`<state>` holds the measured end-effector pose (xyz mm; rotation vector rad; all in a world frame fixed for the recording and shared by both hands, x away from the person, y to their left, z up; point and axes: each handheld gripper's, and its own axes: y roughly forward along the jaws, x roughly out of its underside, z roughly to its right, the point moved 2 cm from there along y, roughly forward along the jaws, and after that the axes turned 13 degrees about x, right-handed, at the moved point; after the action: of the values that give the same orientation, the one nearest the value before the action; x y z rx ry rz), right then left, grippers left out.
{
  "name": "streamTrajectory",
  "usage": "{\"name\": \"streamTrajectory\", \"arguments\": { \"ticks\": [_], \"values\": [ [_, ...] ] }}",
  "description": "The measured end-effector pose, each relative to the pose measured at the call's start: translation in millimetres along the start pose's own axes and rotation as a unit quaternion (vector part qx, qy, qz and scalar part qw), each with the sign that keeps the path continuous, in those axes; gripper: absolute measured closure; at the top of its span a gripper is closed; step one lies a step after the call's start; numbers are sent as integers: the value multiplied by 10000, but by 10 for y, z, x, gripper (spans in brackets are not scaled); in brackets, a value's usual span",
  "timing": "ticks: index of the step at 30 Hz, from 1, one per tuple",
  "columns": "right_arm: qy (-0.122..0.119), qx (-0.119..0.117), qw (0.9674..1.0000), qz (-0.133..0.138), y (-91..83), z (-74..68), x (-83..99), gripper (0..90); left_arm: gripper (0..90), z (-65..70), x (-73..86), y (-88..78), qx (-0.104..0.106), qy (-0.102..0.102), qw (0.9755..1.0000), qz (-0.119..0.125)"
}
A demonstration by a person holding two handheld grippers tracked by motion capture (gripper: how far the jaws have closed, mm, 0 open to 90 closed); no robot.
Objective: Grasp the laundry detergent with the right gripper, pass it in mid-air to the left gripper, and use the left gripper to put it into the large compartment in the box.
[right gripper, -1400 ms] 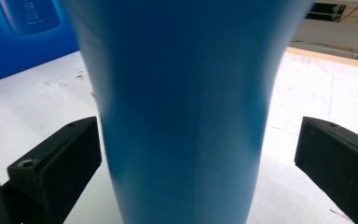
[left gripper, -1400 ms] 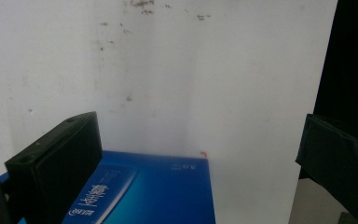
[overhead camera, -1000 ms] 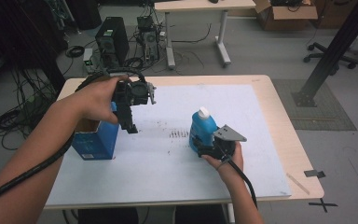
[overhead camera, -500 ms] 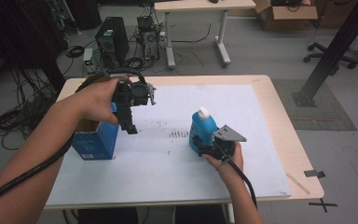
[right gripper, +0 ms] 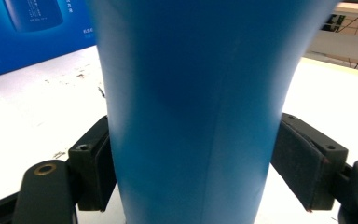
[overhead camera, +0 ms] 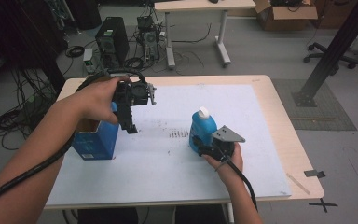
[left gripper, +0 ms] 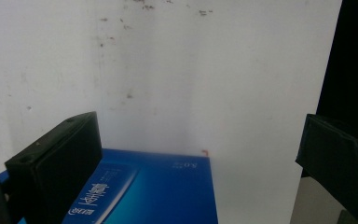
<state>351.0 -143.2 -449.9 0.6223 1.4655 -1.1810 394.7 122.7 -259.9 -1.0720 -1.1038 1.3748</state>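
A blue bottle (overhead camera: 202, 130) with a white cap stands upright on the white mat, right of centre. My right gripper (overhead camera: 201, 145) holds its lower body from the near side. In the right gripper view the bottle (right gripper: 196, 93) sits between both pads (right gripper: 93, 168), which press its sides. A blue carton (overhead camera: 94, 140) with an open top stands at the mat's left. My left gripper (overhead camera: 130, 125) hangs just right of it, jaws pointing down. In the left gripper view its jaws (left gripper: 200, 140) stand wide apart over the mat, with the carton's printed face (left gripper: 158, 186) below them.
The white mat (overhead camera: 242, 163) covers most of the wooden table (overhead camera: 303, 172); dark scuffs (overhead camera: 179, 134) mark its middle. On the floor beyond are a computer tower (overhead camera: 111, 41), cables, another desk (overhead camera: 196, 9) and a cardboard box (overhead camera: 286, 11).
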Motion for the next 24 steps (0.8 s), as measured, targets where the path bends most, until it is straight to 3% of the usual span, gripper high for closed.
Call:
{"name": "streamTrajectory", "arguments": {
  "ticks": [11, 21, 24],
  "values": [
    [-17, -39, 10000, 20, 6, -12, 11, 266, 3, -3, 4, 3, -5, -3, 10000, 4],
    [-171, -170, 9997, 95, 2, -58, 14, 404, 3, 4, 14, 4, -10, 3, 10000, 9],
    [-129, -184, 9997, 97, 3, -56, 17, 409, 3, 4, 18, 0, -13, 1, 10000, -12]
  ]
}}
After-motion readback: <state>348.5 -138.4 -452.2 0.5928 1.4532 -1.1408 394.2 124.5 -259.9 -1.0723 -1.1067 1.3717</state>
